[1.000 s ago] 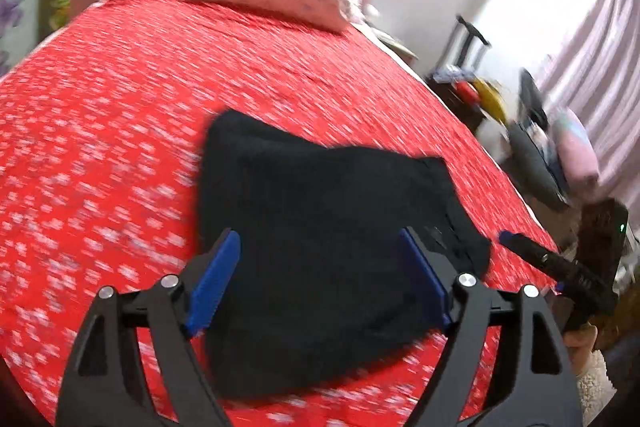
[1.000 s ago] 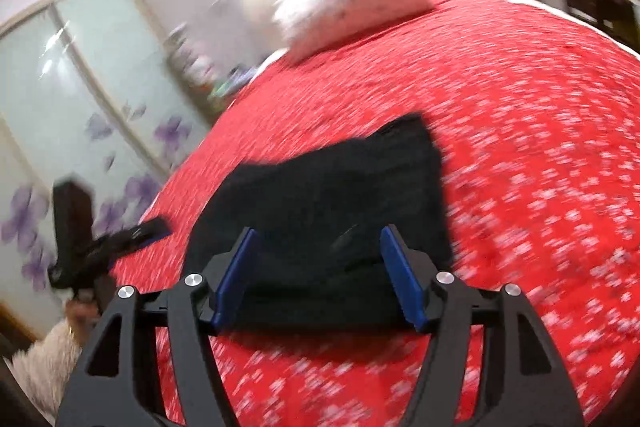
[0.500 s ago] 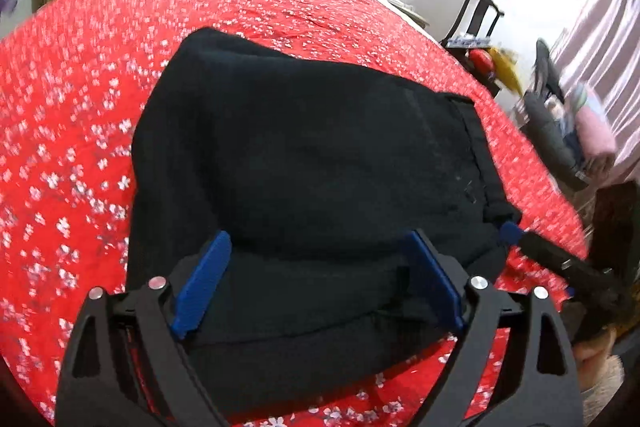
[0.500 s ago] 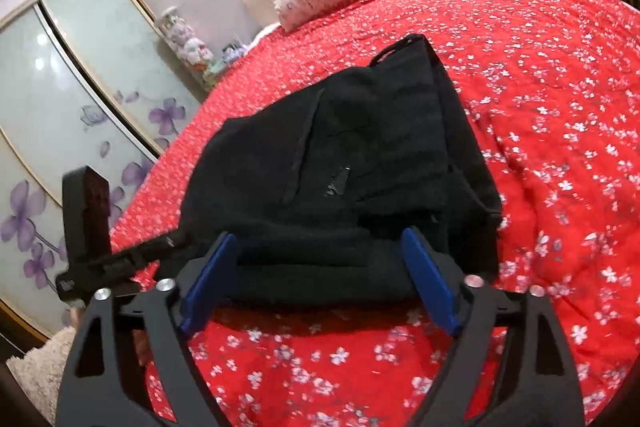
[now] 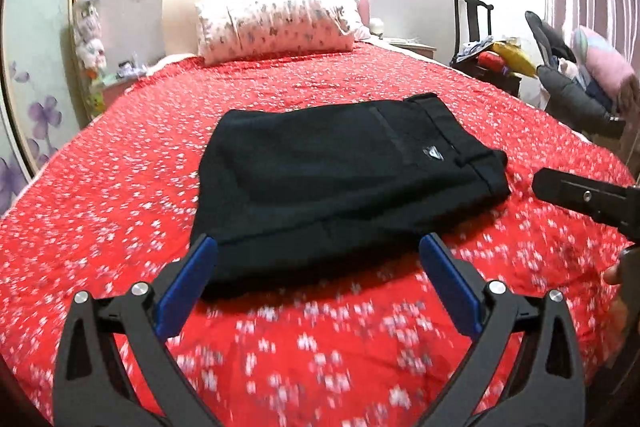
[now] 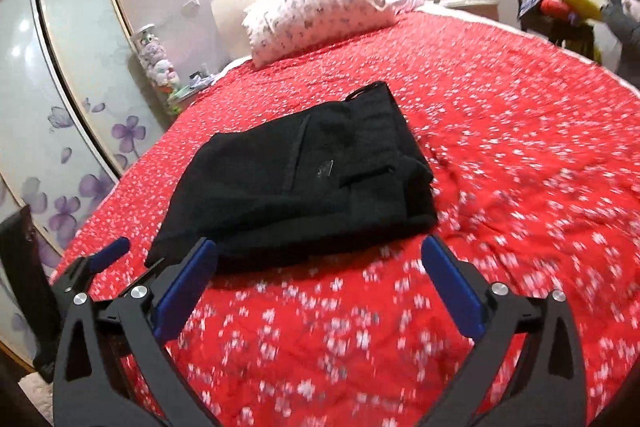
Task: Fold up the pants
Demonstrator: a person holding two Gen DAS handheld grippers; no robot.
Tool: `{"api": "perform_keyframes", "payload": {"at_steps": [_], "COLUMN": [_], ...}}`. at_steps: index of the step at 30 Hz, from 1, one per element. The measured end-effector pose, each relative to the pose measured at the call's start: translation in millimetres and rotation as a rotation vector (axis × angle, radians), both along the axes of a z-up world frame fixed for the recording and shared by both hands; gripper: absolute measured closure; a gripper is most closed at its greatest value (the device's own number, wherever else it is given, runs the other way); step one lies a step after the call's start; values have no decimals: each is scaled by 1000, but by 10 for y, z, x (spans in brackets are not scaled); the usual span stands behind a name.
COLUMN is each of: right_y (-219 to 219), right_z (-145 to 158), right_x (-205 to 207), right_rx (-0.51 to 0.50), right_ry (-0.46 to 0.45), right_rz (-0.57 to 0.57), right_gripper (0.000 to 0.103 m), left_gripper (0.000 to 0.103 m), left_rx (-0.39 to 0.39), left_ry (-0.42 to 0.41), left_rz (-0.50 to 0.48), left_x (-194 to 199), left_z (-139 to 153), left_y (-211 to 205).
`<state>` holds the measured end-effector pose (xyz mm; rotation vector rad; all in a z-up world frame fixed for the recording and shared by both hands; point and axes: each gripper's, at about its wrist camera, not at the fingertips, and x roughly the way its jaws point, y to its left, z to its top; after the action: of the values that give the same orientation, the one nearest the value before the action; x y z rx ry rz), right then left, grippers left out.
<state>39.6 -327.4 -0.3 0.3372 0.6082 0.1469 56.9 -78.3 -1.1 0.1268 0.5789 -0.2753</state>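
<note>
pants (image 5: 344,183) lay folded into a compact black bundle on the red flowered bed (image 5: 120,195), about mid-bed toward the near edge, well short of the pillow (image 5: 276,25) at the far end. judged done or nearly done: several layers were stacked, no leg trailed out, nothing held. what might be left was only a tidy-up of the near edge, which looked a bit uneven and puffy, and the near-left corner that poked out in the right wrist view (image 6: 296,187).

look of the bundle: roughly rectangular, waistband with belt loops along the right side, small pale logo patch near that band, a seam line running front to back beside it. fabric was thick, matte, lightly rumpled on top, and the far-left corner was rounded.

left tongs (image 5: 318,275) stood fully apart with nothing between the blue pads, having just been opening; tips sat just beside the near edge of the bundle, contact not clear. right tongs (image 6: 320,275) likewise wide apart and empty, also just opened, hovering at the near edge. each gripper showed at the side of the other's view.
</note>
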Motion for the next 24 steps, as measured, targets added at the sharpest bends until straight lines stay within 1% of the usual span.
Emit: {"api": "perform_keyframes", "payload": {"at_steps": [3,6,9,15,18,24], "right_y": [118,257,375,554,600,609], "right_z": [-13,-56,-99,-136,-154,-178], "right_x": [-174,-330,-444,-479,-476,-488], "right_rx": [-55,-126,-173,-237,-249,-275], "right_ry": [-28,-68,-84,-94,-93,-88], "right_rz": [-26,-28,-18,-4,-2,-48], "right_gripper": [1,1,1,1,1,1], "left_gripper": [2,2,2,2,2,2], "left_rx": [-14,-26,-43,-56,-54,-74], "left_ry": [-3,-3,7,11,14,36], "left_rz": [7,51,65,110,127,143], "left_x": [-120,-207,-270,-351,-381,-378], "left_z": [-2,-45,-84,-148,-187,-219], "left_y": [19,90,143,217,255,317]}}
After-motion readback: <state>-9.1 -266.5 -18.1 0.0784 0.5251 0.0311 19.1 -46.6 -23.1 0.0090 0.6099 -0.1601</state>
